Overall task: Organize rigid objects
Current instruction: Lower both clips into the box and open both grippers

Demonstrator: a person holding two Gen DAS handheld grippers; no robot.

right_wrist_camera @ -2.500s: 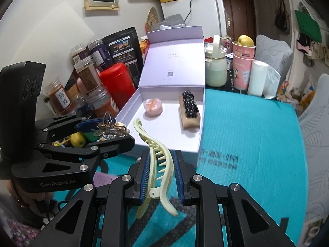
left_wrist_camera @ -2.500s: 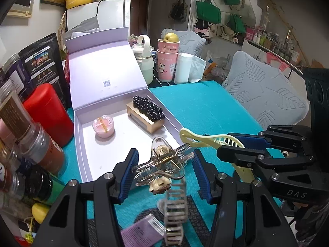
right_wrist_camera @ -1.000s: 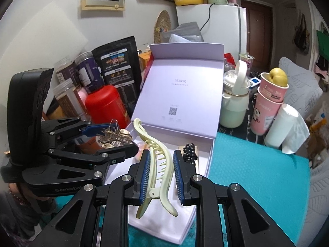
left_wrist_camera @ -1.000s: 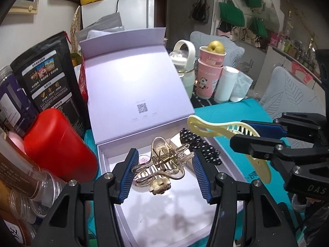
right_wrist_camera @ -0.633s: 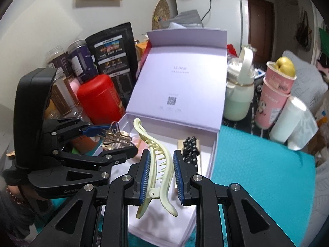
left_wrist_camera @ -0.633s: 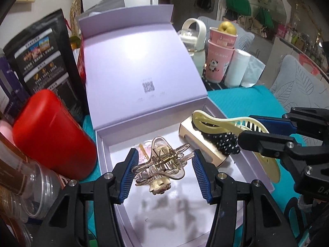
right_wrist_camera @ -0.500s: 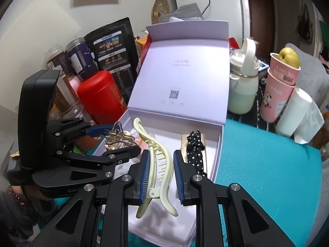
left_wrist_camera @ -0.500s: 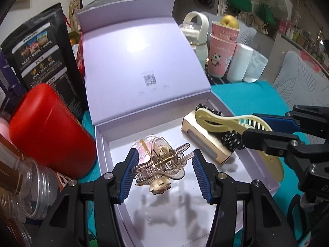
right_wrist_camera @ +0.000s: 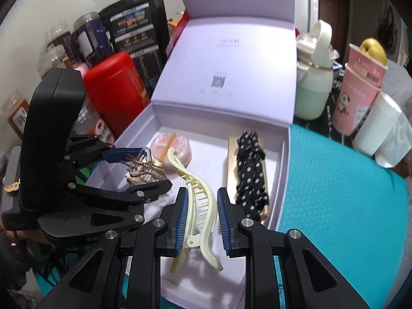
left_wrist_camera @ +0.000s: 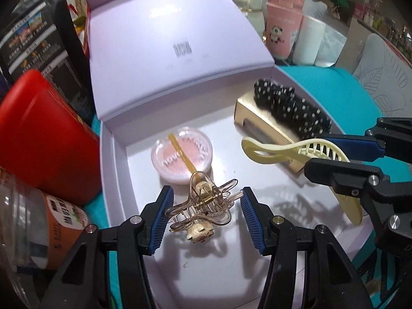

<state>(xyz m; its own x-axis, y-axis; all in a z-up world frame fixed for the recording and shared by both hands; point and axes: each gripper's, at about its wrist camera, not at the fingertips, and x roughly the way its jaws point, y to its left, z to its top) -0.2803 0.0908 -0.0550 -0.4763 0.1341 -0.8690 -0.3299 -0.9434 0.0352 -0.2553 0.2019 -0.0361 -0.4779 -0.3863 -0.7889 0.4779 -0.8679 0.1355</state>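
Note:
My left gripper (left_wrist_camera: 204, 207) is shut on a gold metal hair claw (left_wrist_camera: 203, 208) and holds it just above the floor of an open lilac box (left_wrist_camera: 257, 270), near its front left. My right gripper (right_wrist_camera: 200, 216) is shut on a pale yellow hair clip (right_wrist_camera: 198, 200), over the box's front middle; the clip also shows in the left wrist view (left_wrist_camera: 291, 152). In the box lie a round pink jar (left_wrist_camera: 181, 158) and a black polka-dot bow on a gold card (left_wrist_camera: 291, 110). The box lid (right_wrist_camera: 226, 72) stands open at the back.
A red canister (left_wrist_camera: 38, 139) and several spice jars (left_wrist_camera: 33, 224) crowd the box's left side. A dark snack bag (right_wrist_camera: 134, 33) stands behind. A white kettle (right_wrist_camera: 312, 74), pink cups (right_wrist_camera: 358, 95) and a paper roll (right_wrist_camera: 376, 126) stand back right. A teal mat (right_wrist_camera: 342, 206) covers the table.
Both grippers have moved forward and down over the open box, carrying their clips. The gold claw now hangs low over the box floor, in front of the pink jar.

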